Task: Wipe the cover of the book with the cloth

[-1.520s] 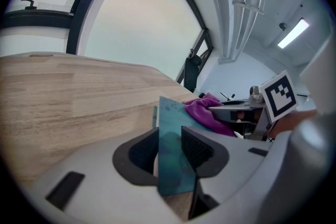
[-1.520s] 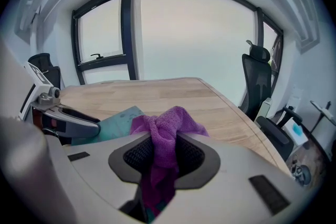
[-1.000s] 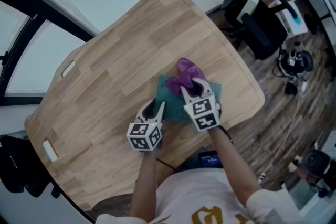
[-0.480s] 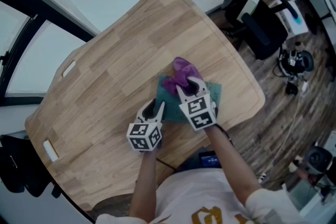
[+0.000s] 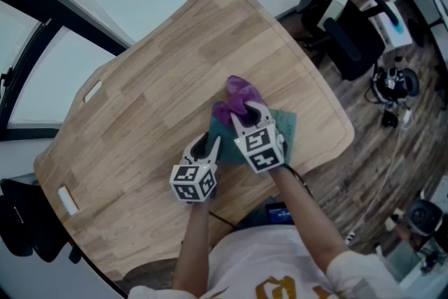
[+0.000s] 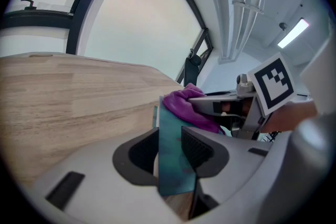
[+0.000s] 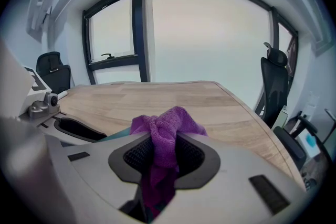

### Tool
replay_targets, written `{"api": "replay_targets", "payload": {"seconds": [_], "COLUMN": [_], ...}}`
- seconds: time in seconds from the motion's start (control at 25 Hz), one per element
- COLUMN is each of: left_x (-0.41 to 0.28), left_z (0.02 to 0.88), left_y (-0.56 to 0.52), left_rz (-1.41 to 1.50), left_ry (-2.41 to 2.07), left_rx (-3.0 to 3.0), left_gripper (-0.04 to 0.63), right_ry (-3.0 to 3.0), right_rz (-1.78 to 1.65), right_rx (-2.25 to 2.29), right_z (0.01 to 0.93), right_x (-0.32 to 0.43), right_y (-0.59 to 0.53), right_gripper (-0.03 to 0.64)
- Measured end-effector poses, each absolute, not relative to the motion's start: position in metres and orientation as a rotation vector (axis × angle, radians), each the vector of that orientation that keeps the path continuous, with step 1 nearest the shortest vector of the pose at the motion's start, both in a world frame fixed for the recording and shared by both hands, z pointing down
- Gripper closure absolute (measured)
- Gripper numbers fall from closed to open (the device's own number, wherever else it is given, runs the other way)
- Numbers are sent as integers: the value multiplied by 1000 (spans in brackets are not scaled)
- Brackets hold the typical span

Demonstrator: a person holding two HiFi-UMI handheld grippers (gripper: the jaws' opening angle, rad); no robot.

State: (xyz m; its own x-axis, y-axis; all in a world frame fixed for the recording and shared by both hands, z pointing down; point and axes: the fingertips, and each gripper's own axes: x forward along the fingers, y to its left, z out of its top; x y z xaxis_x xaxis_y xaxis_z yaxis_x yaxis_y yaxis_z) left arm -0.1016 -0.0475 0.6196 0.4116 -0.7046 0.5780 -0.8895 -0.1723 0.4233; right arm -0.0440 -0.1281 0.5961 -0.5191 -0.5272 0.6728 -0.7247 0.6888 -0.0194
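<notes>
Left claw (image 5: 208, 145) is clamped on the near-left edge of the book (image 5: 288, 124). In the left gripper view the teal cover (image 6: 173, 160) stands between both pads.

Right claw (image 5: 246, 115) is closed on the purple cloth (image 5: 238, 93), over the book's far-left part. The cloth bunches up out of the jaws, and a tail (image 7: 157, 186) hangs down between them.

The book lies flat on the wooden counter (image 5: 154, 80), near its front edge. Most of the cover is hidden under the right claw and the cloth, so only the teal margins show and no title can be made out.

In the right gripper view the book is just a teal sliver (image 7: 113, 135) left of the cloth.

The gold print on the person's shirt (image 5: 280, 287), below the book in the head view, is cut off by the frame edge and unreadable.
</notes>
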Motion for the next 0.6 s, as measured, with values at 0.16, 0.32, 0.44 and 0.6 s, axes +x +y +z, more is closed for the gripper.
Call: {"api": "replay_targets", "payload": {"seconds": [0.16, 0.32, 0.44, 0.6], "left_x": [-102, -102, -102, -102], "left_z": [620, 620, 620, 620], "left_y": [-47, -47, -47, -48], "left_rz": [324, 324, 324, 324], "left_ry": [-1356, -1355, -1355, -1355], "left_rx": [1938, 1938, 1938, 1935], "left_gripper": [460, 460, 460, 460], "right_ry": [-2250, -2255, -2257, -2259], "right_rz": [394, 391, 391, 392], "right_rx": [947, 938, 931, 912], "right_z": [596, 596, 596, 596], "right_x": [-49, -52, -55, -62], "right_y": [-129, -129, -130, -131], "right_gripper": [518, 518, 518, 518]}}
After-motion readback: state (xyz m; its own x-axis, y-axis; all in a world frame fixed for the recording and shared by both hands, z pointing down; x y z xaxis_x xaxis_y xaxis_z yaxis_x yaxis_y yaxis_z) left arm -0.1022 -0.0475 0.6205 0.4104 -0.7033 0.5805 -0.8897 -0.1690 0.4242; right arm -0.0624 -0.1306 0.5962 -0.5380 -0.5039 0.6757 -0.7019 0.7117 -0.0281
